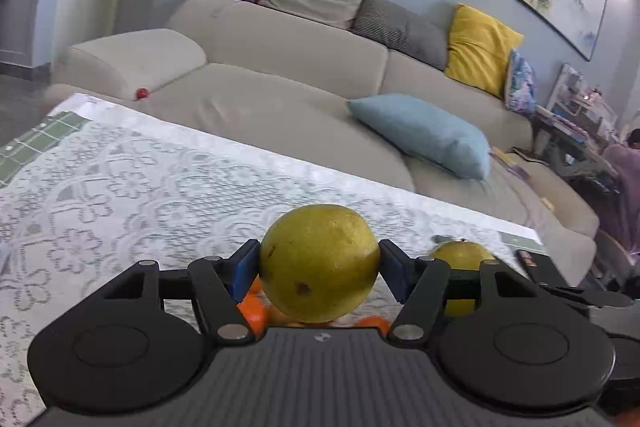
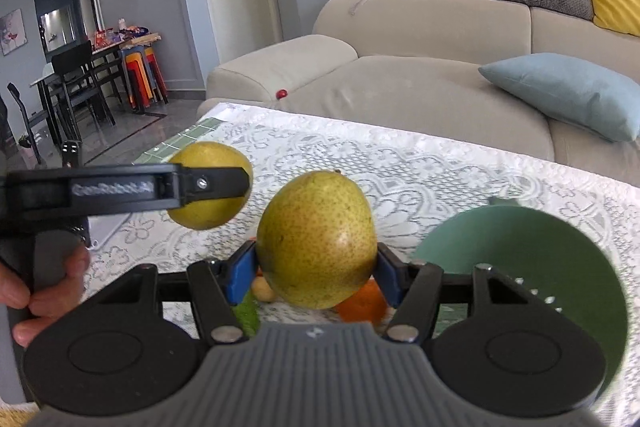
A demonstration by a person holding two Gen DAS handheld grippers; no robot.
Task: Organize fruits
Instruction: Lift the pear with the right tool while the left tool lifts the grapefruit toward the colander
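At centre bottom your left gripper (image 1: 319,265) clamps a round yellow fruit (image 1: 319,263) between its blue pads. Your right gripper (image 2: 316,267) pinches a speckled pear (image 2: 316,241) likewise, above oranges (image 2: 362,301) on the lace tablecloth (image 2: 420,167). A green bowl (image 2: 560,259) sits lower right. The lettering on the left gripper's side is too blurred to read.

A round yellow lemon (image 1: 319,263), with small brown spots on its skin, is clamped between blue pads and held up off the tablecloth. A speckled yellow-green pear (image 2: 316,239), broad end down and tilted, is clamped likewise. Oranges (image 2: 362,301) lie on the cloth below, beside a green bowl (image 2: 560,259) near the right edge.
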